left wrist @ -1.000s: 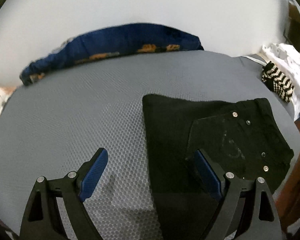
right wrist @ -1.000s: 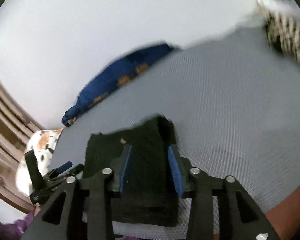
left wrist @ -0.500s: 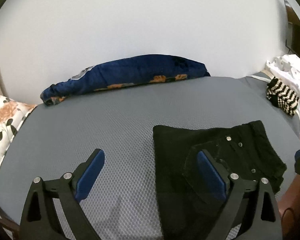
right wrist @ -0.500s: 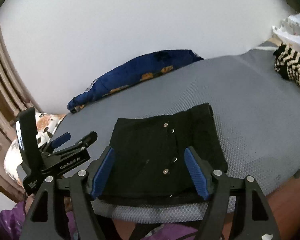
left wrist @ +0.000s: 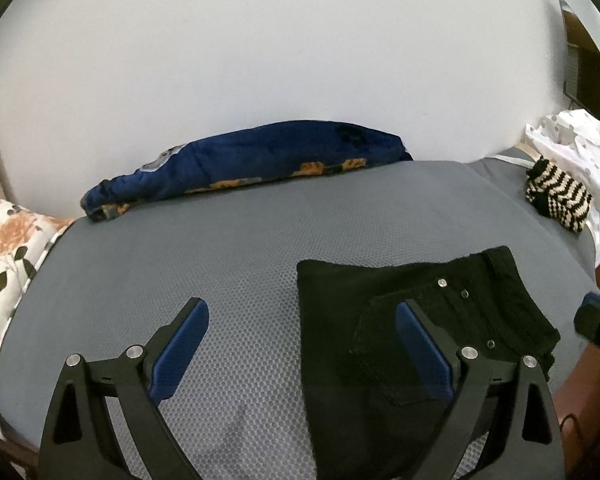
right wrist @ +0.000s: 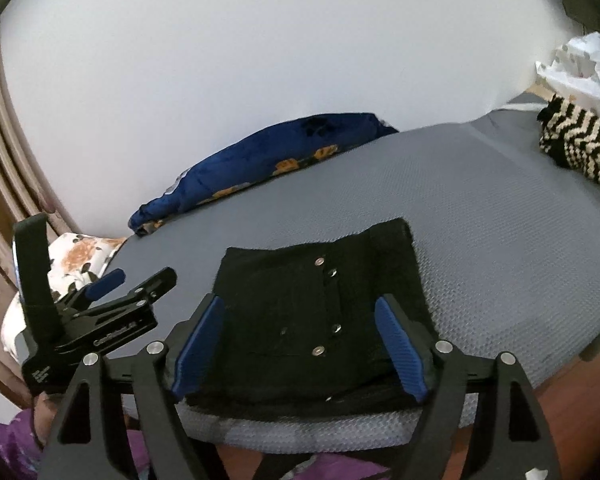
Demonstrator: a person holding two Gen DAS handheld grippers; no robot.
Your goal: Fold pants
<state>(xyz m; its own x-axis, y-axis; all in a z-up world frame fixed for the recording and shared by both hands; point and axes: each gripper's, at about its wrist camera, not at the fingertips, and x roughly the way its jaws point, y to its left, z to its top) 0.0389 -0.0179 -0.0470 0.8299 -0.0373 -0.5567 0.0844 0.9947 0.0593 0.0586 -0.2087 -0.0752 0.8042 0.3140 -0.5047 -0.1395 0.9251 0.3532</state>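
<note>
My left gripper [left wrist: 300, 344] hangs wide open with nothing in it, one pad over bare mattress [left wrist: 220, 248], the other over the pants [left wrist: 412, 304]. My right gripper [right wrist: 298, 340] is spread just as wide and empty, its pads either side of the pants [right wrist: 320, 296] without touching them, as far as I can tell. The pants lie as a compact black stack near the mattress's front edge, rivets and pocket facing up. I judge them to be thick denim: soft but weighty, layers likely to slide apart if I pinch only the top one. I'd grip through all the layers at a folded edge or the stiffer waistband. Farther off lie a blue blanket [left wrist: 252, 164] and a striped knit [right wrist: 576, 144]
</note>
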